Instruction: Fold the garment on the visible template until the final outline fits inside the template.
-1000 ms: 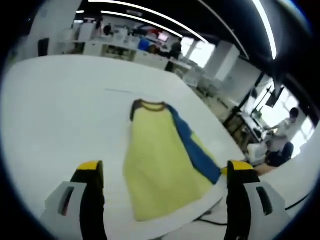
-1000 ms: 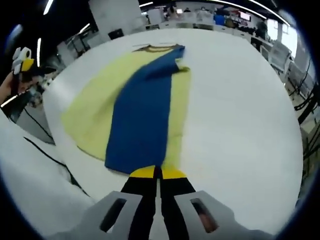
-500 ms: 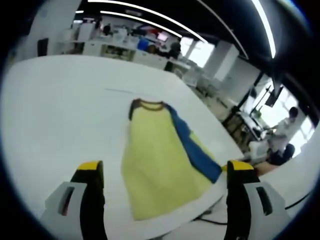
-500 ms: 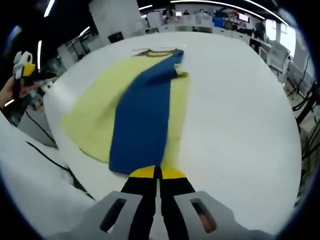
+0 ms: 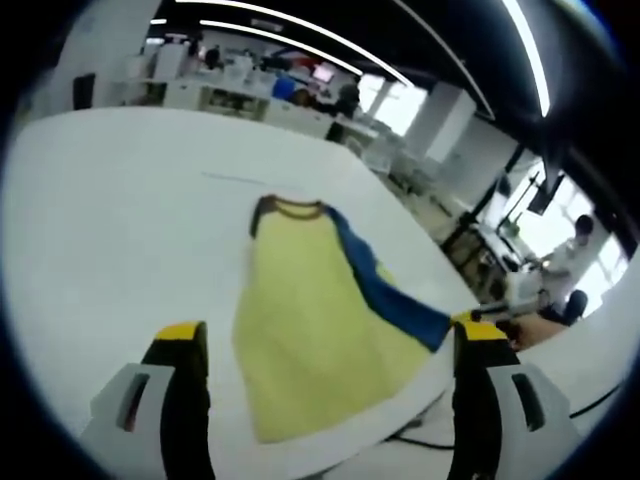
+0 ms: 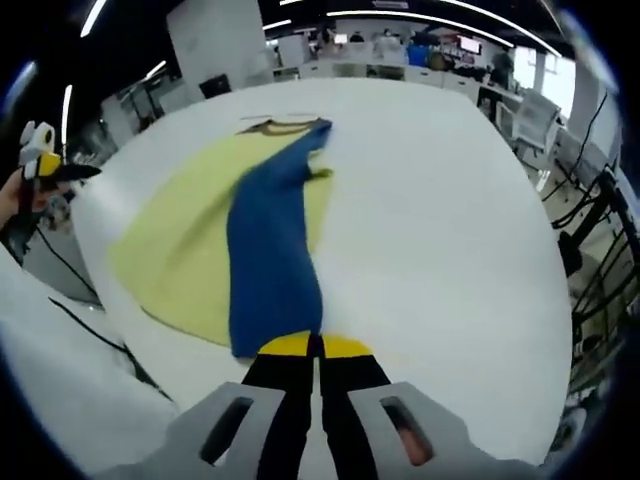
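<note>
Shirt lies flat on your white table, yellow with a blue strip laid along one side. Its long axis runs from the dark collar, at the far end in your left gripper view, down to the hem nearest you. In your right gripper view the blue strip runs from the collar straight toward your jaws, with its near end just ahead of the yellow tips.

Your right gripper has its jaws pressed together; whether cloth is pinched between them you cannot tell. Your left gripper is spread wide with nothing between the jaws, held above the table before the hem.

The table is bare white on every other side of the shirt, with wide room beyond the collar and beside the plain yellow side. The hem sits close to the near table edge, where a black cable hangs. Around you is an open office with desks, strip lights and bright windows.
</note>
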